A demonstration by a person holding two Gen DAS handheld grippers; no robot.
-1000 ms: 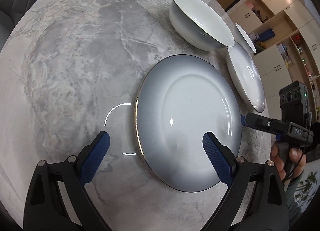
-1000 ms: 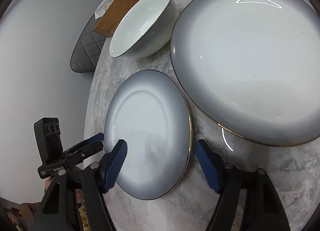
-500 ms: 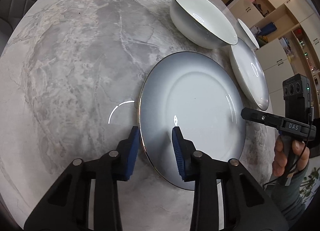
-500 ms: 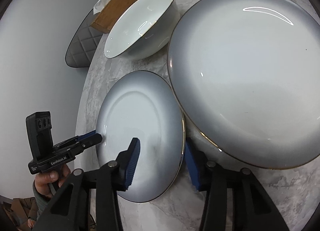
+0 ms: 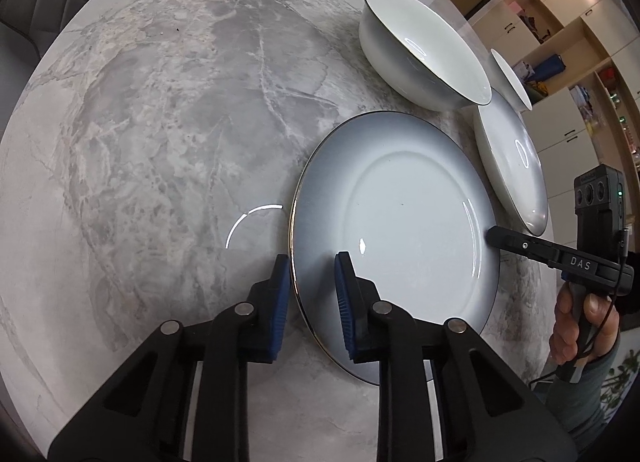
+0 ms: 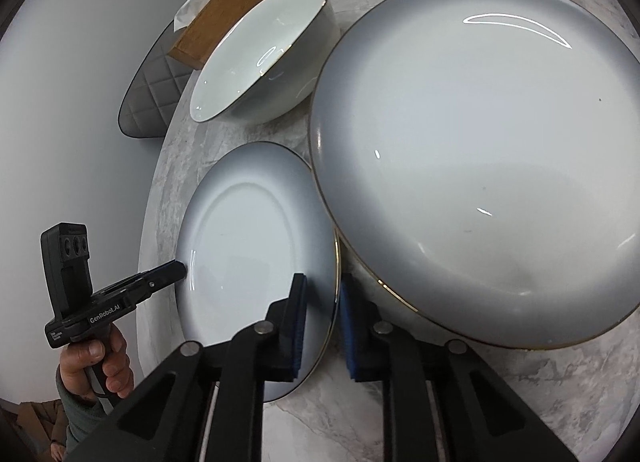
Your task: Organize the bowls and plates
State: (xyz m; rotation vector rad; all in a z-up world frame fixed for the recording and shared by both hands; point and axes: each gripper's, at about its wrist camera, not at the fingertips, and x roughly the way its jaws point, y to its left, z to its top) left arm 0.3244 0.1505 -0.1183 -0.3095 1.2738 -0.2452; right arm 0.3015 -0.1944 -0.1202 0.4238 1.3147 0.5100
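A small grey-white plate with a gilt rim lies on the marble table. My left gripper is shut on its left rim, one pad above and one below. My right gripper is shut on the opposite rim of the same plate. Each gripper shows in the other's view, the right one and the left one. A large plate lies just beside it, its edge near the small plate's rim. A white bowl stands behind, also in the right wrist view.
A second, smaller bowl stands behind the large plate. A wooden box sits at the table's far edge, with a grey padded chair beyond. Cupboards and shelves stand behind the table.
Both grippers went from wide open to shut on opposite rims of the small plate. The plate now sits closer to the large plate's edge.
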